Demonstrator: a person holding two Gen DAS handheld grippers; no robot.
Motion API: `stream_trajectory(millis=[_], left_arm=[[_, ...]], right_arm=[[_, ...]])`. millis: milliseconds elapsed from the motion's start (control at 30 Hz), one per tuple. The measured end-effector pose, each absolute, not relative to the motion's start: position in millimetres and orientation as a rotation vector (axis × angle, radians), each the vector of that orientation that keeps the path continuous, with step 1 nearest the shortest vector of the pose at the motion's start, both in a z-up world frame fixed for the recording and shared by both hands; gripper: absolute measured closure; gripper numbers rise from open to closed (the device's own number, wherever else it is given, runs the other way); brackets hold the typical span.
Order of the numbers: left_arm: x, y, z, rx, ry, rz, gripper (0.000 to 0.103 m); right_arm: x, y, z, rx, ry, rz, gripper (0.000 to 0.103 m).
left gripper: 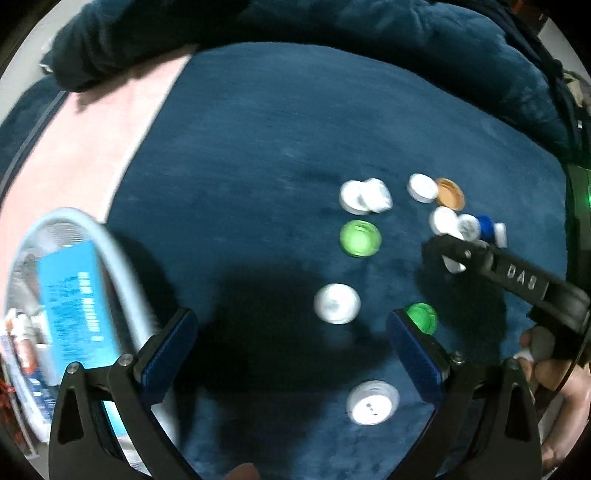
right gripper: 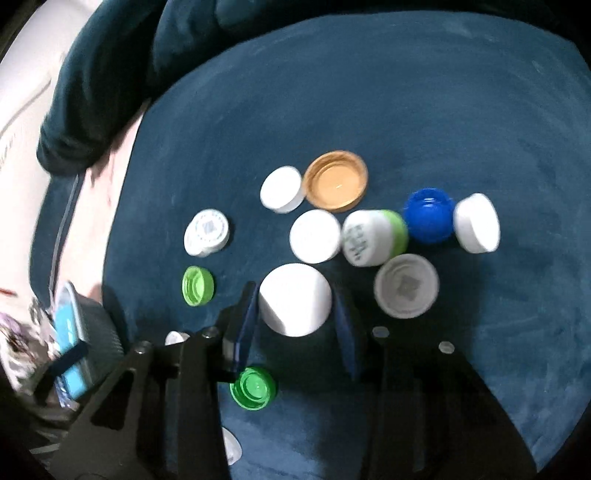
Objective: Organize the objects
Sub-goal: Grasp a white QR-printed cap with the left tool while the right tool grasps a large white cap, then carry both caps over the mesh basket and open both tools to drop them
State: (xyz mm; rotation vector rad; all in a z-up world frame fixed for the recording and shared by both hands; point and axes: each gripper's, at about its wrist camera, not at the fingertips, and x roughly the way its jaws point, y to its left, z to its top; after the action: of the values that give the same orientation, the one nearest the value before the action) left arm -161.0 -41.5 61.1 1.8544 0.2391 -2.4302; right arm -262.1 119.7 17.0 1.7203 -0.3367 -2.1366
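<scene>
Several bottle caps lie on a dark blue blanket. My right gripper has its jaws on either side of a large white cap, close to its sides; contact is unclear. Around it lie an orange cap, a blue cap, a white-and-green cap, white caps and green caps. My left gripper is open and empty above the blanket. A white cap lies ahead of it, another white cap between its fingers, a green cap at its right fingertip.
A white basket with a light blue box stands at the left; it also shows in the right wrist view. A pink sheet lies behind it. A bunched dark blanket borders the back. The right gripper's arm crosses the left wrist view.
</scene>
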Motion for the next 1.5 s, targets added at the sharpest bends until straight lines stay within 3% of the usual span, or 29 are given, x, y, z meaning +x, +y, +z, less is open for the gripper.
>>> stream_trajectory(millis=[133, 400, 467, 533, 567, 733, 1033, 1233, 1500], left_arm=[[-167, -31, 39, 1.938, 0.276, -2.410, 0.009], [-176, -40, 5, 1.974, 0.458, -2.329, 0.031], [-178, -41, 6, 1.947, 0.461, -2.348, 0.050], [-179, -42, 5, 1.947, 0.462, -2.343, 0.061], [-179, -43, 5, 1.948, 0.465, -2.342, 0.073], [-175, -50, 22, 1.931, 0.492, -2.344, 0.073], [-151, -78, 101, 1.710, 0.428, -2.477, 0.073], [-121, -140, 143, 1.542, 0.441, -2.471, 0.073], [-88, -237, 159, 1.362, 0.559, -2.341, 0.073]], right_arm=[[-264, 133, 20, 1.717, -0.447, -2.140, 0.062], [-262, 127, 27, 1.691, -0.445, -2.119, 0.062], [-262, 126, 29, 1.685, -0.440, -2.116, 0.062], [-260, 121, 29, 1.682, -0.423, -2.115, 0.062], [-260, 120, 30, 1.681, -0.417, -2.116, 0.062], [-256, 119, 36, 1.665, -0.412, -2.127, 0.062], [-241, 90, 65, 1.591, -0.375, -2.122, 0.062], [-224, 50, 88, 1.522, -0.329, -2.087, 0.062], [-193, -28, 110, 1.449, -0.226, -1.989, 0.062]])
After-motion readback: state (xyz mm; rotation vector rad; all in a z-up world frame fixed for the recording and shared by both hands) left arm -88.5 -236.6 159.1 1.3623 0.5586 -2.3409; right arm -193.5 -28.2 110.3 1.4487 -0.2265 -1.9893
